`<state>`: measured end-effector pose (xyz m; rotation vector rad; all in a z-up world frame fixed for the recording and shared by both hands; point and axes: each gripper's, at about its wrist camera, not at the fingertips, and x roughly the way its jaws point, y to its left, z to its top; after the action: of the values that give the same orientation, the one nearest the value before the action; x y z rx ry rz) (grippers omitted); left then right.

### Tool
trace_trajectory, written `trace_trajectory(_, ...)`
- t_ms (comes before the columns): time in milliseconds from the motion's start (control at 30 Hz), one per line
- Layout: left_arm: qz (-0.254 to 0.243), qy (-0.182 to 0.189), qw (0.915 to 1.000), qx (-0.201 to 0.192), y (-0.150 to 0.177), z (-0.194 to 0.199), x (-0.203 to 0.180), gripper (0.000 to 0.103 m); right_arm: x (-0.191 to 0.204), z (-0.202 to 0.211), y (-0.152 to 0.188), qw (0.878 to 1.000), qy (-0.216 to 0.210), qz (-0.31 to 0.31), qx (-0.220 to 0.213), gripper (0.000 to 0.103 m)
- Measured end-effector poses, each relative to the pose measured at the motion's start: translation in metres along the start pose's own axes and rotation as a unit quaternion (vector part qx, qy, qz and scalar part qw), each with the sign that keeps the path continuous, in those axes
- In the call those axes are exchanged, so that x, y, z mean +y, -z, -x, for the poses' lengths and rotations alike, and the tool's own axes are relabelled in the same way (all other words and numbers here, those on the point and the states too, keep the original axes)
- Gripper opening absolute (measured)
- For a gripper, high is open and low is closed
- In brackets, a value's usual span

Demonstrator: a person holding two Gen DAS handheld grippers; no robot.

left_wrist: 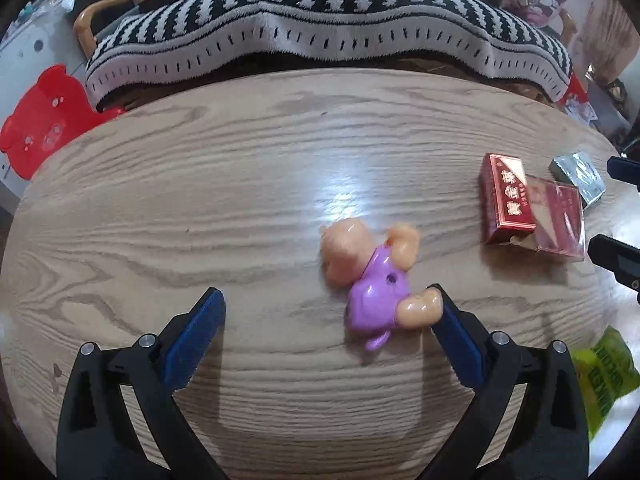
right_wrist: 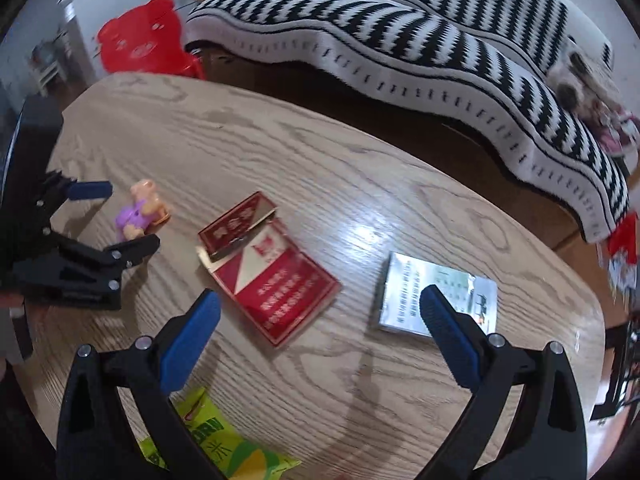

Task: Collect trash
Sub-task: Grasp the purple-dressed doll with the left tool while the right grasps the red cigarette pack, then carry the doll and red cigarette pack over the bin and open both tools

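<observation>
A small plastic doll in a purple suit (left_wrist: pixel 372 280) lies on the wooden table (left_wrist: pixel 200 200). My left gripper (left_wrist: pixel 328 300) is open around it, the right finger touching the doll's leg. The doll (right_wrist: pixel 138 214) and left gripper (right_wrist: pixel 116 216) also show in the right wrist view. An open red cigarette pack (right_wrist: pixel 272 276) lies mid-table, a silver pack (right_wrist: pixel 424 280) to its right. My right gripper (right_wrist: pixel 320 308) is open and empty just above them. A green snack wrapper (right_wrist: pixel 212 440) lies at the near edge. The red pack (left_wrist: pixel 528 208), silver pack (left_wrist: pixel 580 176) and wrapper (left_wrist: pixel 604 376) show at the left view's right.
A sofa with a black-and-white striped blanket (left_wrist: pixel 320 28) runs behind the table. A red bear-shaped stool (left_wrist: pixel 44 120) stands at the table's far left. A stuffed toy (right_wrist: pixel 580 80) lies on the sofa's right.
</observation>
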<state>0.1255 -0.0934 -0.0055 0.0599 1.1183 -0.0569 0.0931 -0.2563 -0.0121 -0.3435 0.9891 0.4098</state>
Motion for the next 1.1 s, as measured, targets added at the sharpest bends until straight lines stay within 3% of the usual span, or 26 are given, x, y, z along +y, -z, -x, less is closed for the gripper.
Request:
trace_trajectory(167,-0.008,-0.004,0.9999,0.010,-0.005,0.000,0.015,0.097,0.012,-0.006,0.000,1.000,-0.016,0.024,0.004,0.096)
trace_trajectory(400,-0.107,0.014,0.9941,0.002,-0.009,0.002,0.003,0.093,0.033,-0.022,-0.013,0.996,-0.019,0.085,0.016,0.096)
trace_trajectory(500,-0.114,0.053,0.9921,-0.004,-0.013,0.004,0.004,0.066,0.039,-0.035,-0.018,0.994,0.004,0.100,0.033,0.096)
trace_trajectory(533,-0.115,0.050,0.9921,-0.006,-0.016,0.004,0.005,0.048,0.040,-0.038,-0.018,0.994,0.002,0.101,0.032,0.093)
trace_trajectory(567,-0.118,0.047,0.9919,-0.008,-0.016,0.005,0.005,0.037,0.040,-0.040,-0.018,0.994,0.001,0.101,0.033,0.072)
trace_trajectory(633,-0.110,0.055,0.9924,-0.002,-0.019,0.004,0.008,0.037,0.037,-0.045,-0.017,0.996,0.003,0.077,0.033,0.066)
trace_trajectory(700,-0.106,0.053,0.9929,-0.004,-0.018,0.004,0.010,0.037,0.032,-0.042,-0.017,0.998,-0.029,0.050,0.032,0.060)
trace_trajectory(767,-0.092,0.059,0.9940,-0.002,-0.015,0.006,0.014,0.037,0.029,-0.036,-0.015,0.998,-0.024,0.041,0.029,0.055)
trace_trajectory(1100,-0.089,0.072,0.9933,-0.011,0.011,0.067,-0.009,0.037,0.010,0.056,0.021,0.999,0.028,-0.039,-0.009,0.054)
